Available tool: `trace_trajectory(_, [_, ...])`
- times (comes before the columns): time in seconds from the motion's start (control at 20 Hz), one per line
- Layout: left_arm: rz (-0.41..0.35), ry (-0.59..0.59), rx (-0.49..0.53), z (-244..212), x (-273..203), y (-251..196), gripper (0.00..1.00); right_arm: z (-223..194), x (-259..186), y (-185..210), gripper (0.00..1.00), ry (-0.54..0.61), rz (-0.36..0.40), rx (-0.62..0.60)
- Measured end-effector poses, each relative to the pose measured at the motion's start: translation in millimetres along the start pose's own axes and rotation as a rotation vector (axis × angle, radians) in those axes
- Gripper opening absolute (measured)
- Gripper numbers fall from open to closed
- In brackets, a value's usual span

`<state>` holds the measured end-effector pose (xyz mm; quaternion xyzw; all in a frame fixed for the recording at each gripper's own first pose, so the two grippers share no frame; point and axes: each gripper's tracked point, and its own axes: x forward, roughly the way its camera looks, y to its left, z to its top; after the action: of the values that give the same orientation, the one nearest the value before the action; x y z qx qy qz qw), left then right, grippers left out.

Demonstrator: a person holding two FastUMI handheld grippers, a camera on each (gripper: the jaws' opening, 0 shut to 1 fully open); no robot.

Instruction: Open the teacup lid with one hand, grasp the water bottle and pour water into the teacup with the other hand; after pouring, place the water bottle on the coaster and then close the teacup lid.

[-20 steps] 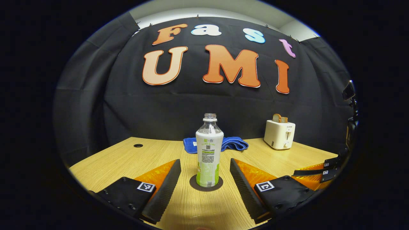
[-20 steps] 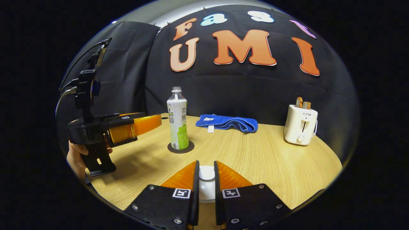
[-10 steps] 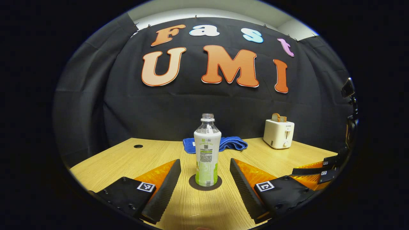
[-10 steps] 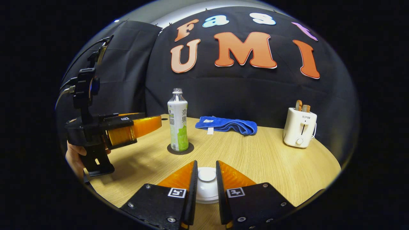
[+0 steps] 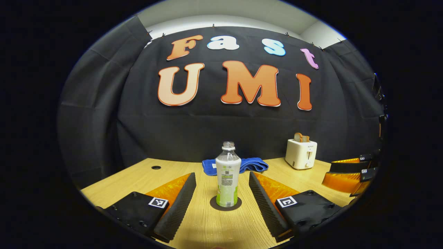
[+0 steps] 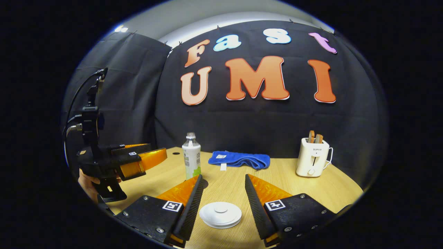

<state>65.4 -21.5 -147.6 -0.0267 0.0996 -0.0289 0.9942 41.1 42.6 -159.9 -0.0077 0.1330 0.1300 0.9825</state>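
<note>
Step in hand: I judge the run nearly finished. Bottle on coaster, lid down over the cup, both claws free.

Water bottle (image 5: 228, 174): upright, uncapped, standing on the dark round coaster (image 5: 225, 203). In the left gripper view it sits dead ahead at 12 o'clock, between my finger lines but well beyond the tips. In the right gripper view it is at about 11 o'clock.

Teacup lid (image 6: 220, 214): white disc with a centre knob, lying flat just ahead of my right fingers at 12 o'clock. The cup beneath is hidden; I cannot tell how well the lid seats.

Left gripper (image 5: 222, 176): jaws wide, nothing between them, clear of the bottle. From the right gripper view I see it off at 9 o'clock, a hand under its handle.

Right gripper (image 6: 223, 180): jaws wide, empty, straddling the lid without touching it.

Table (image 6: 311, 193): light wood.

Bystanders: blue towel (image 6: 239, 159) at the far edge, 12 o'clock; white toaster (image 6: 311, 162) with bread in it at 2 o'clock. Neither is in my path.

Next move: I would draw both claws straight back and up, keeping the right one level so no finger clips the knob, and the left one clear of the bottle.

Risk: bottle is open and tall; a nudge could tip it.
</note>
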Motion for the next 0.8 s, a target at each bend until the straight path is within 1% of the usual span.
trace_trajectory(0.1, [0.023, 0.002, 0.009, 8, -9, 8, 0.98, 20, -10, -7, 0.76, -0.035, -0.019, -0.003])
trace_trajectory(0.15, [0.029, 0.020, 0.004, 8, -13, 11, 0.98, 24, -14, -10, 0.77, -0.038, -0.029, -0.007])
trace_trajectory(0.2, [0.035, 0.036, -0.006, 9, -17, 14, 0.96, 29, -19, -11, 0.77, -0.033, -0.035, -0.011])
trace_trajectory(0.25, [0.038, 0.043, -0.012, 13, -21, 17, 0.98, 37, -24, -12, 0.78, -0.037, -0.041, -0.016])
trace_trajectory(0.3, [0.043, 0.041, -0.011, 19, -24, 21, 0.98, 47, -29, -12, 0.80, -0.055, -0.049, -0.021])
trace_trajectory(0.45, [0.072, 0.016, 0.012, 30, -39, 34, 0.98, 73, -40, -11, 0.80, -0.106, -0.072, -0.039])
trace_trajectory(0.5, [0.082, 0.001, 0.026, 38, -44, 37, 0.98, 78, -43, -9, 0.75, -0.114, -0.078, -0.045])
trace_trajectory(0.55, [0.091, -0.017, 0.045, 48, -50, 39, 0.98, 82, -44, -6, 0.80, -0.116, -0.082, -0.050])
trace_trajectory(0.65, [0.091, -0.050, 0.076, 62, -62, 36, 0.96, 89, -49, 1, 0.80, -0.128, -0.077, -0.056])
trace_trajectory(0.7, [0.093, -0.063, 0.089, 68, -68, 35, 0.98, 95, -51, 6, 0.80, -0.139, -0.072, -0.058])
trace_trajectory(0.75, [0.097, -0.077, 0.101, 74, -73, 34, 0.96, 98, -52, 10, 0.80, -0.147, -0.069, -0.062])
trace_trajectory(0.8, [0.105, -0.093, 0.111, 80, -77, 33, 0.96, 100, -55, 14, 0.80, -0.159, -0.068, -0.066])
